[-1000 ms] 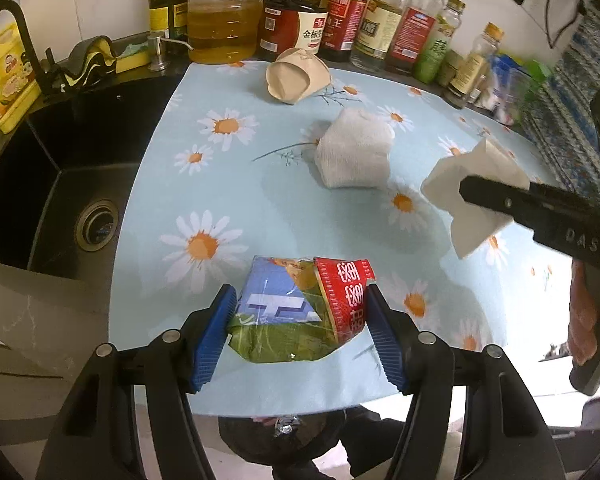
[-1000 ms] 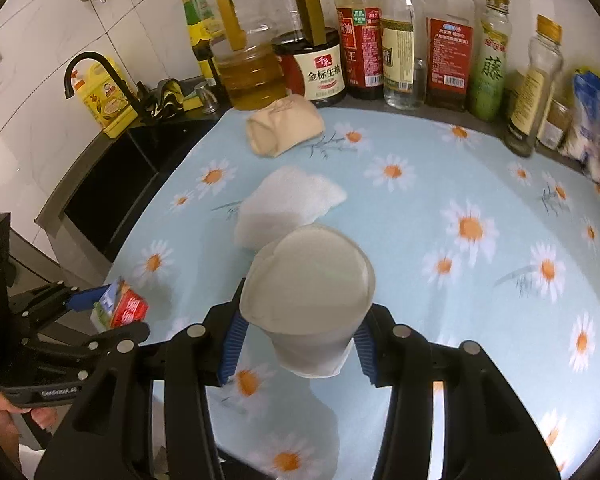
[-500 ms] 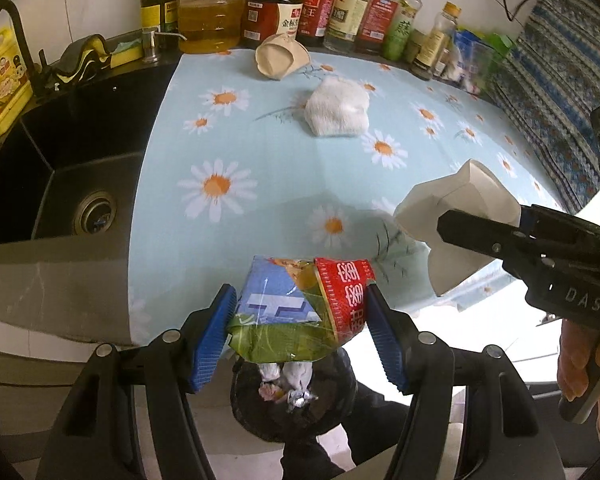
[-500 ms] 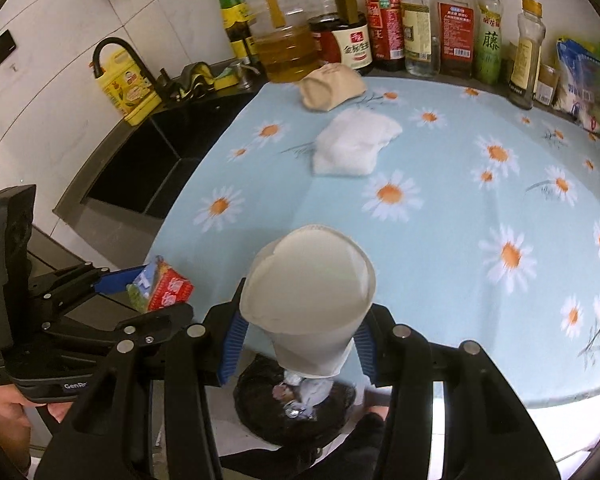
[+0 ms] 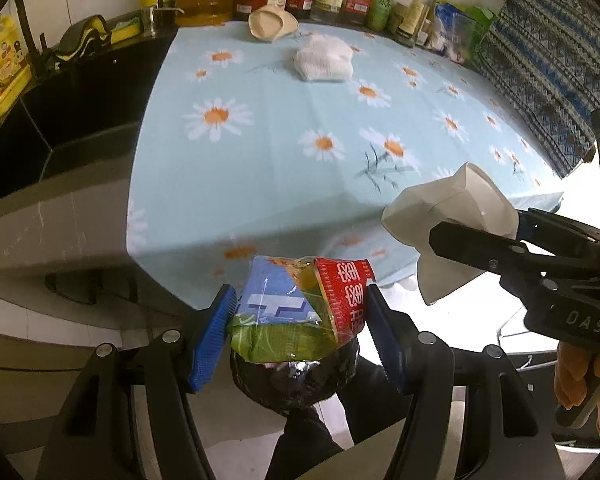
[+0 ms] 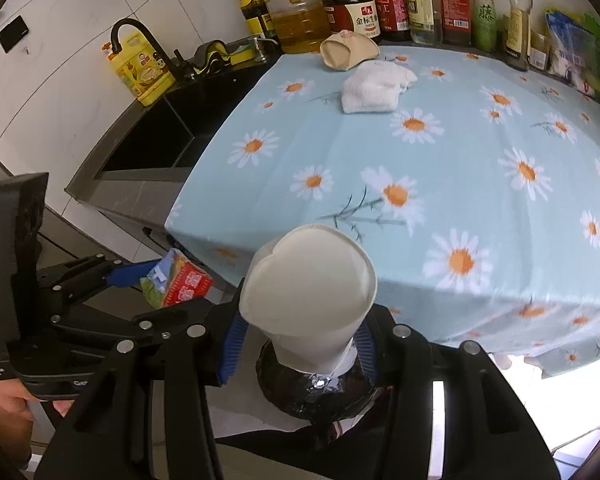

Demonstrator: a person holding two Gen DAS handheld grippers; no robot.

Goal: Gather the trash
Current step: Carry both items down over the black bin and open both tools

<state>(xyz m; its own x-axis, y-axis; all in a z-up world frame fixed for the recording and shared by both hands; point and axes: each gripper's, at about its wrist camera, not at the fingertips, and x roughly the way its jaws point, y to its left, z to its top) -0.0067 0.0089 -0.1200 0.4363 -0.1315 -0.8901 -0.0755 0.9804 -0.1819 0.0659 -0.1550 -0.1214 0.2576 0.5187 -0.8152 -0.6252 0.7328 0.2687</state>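
At the far left a black sink (image 6: 156, 136) is set into the dark counter, with a yellow bottle (image 6: 140, 70) standing behind its tap. A crumpled snack wrapper (image 5: 300, 312), blue, green and red, is clamped between the blue pads of the left gripper (image 5: 300, 334), whose jaws are part-way closed on it. The wrapper is held off the front edge of the table, directly above a bin lined with a black bag (image 5: 296, 380) on the floor. The table is covered by a light blue cloth with daisies (image 5: 300, 128). On the cloth, towards the back, a crushed beige paper cup (image 5: 272, 24) lies on its side, and a balled white tissue (image 5: 324, 58) lies just in front of it. A row of oil and sauce bottles (image 6: 380, 4) is lined up along the tiled wall behind them. To the right, a squashed white paper cup (image 6: 308, 292) is gripped at its narrow end by the right gripper (image 6: 300, 344), its jaws likewise part-way closed. This cup too is held beyond the table edge, over the same black bag.
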